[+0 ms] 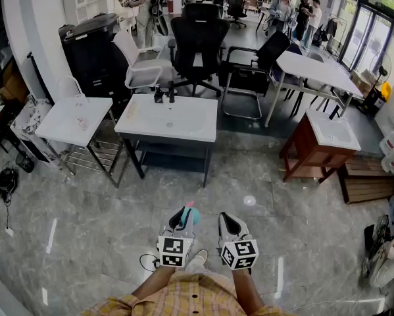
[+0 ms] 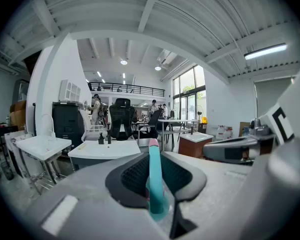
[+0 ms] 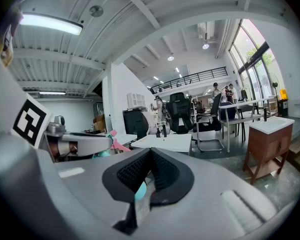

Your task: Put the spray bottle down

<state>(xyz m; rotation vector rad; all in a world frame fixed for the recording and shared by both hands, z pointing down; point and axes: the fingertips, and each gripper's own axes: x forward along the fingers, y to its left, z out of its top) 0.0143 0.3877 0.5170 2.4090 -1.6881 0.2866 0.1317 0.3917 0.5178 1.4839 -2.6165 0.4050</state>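
Note:
In the head view both grippers are held side by side low over the grey floor, just ahead of the person's chequered sleeves. My left gripper point(image 1: 181, 224) is shut on a teal spray bottle point(image 1: 187, 216) with a pink top. In the left gripper view the bottle point(image 2: 155, 181) stands upright between the dark pads, its pink tip uppermost. My right gripper point(image 1: 228, 226) is close to the right of it, jaws together with nothing held; in the right gripper view its pads point(image 3: 162, 171) meet. The bottle's pink trigger point(image 3: 114, 143) shows at that view's left.
A white table point(image 1: 167, 120) stands ahead, with small dark bottles point(image 1: 158, 95) at its far edge. A smaller white stand point(image 1: 75, 120) is to its left, a wooden basin stand point(image 1: 328, 140) to the right. Black office chairs point(image 1: 197, 41) and people are further back.

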